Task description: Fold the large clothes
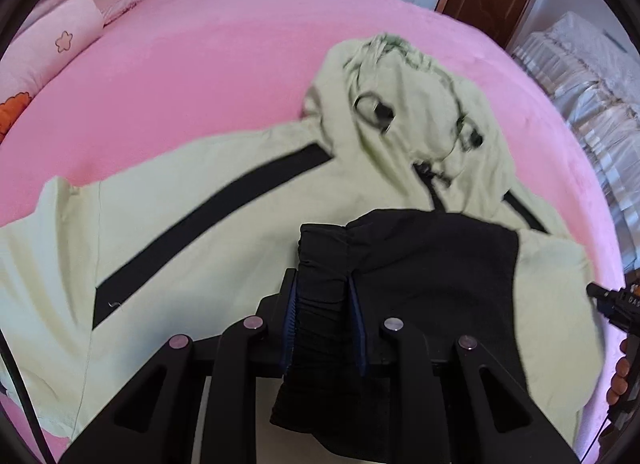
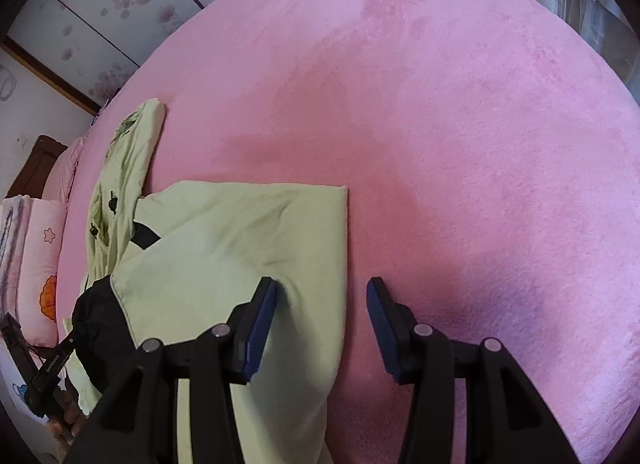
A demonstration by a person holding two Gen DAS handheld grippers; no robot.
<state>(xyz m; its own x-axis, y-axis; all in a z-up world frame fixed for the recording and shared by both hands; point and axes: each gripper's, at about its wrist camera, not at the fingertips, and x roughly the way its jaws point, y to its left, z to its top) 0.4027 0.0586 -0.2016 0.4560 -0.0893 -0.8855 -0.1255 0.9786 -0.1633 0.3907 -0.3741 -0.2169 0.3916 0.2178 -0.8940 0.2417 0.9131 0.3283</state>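
We see a pale green hooded jacket (image 1: 208,199) with black stripes lying spread on the pink bed cover (image 1: 208,47), its hood (image 1: 400,103) crumpled toward the far side. The left gripper (image 1: 323,304) is clamped on the jacket's black ribbed cuff (image 1: 320,264). The right gripper (image 2: 322,328) stands with its jaws apart over the edge of a folded green part. The hood's print is blurred, and the lower hem is cut off.

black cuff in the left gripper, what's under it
Under the black cuff, held by the left gripper, lies the light green hoodie on the pink bed cover. The hoodie's front zipper disappears beneath the black fabric; the rest there is covered.
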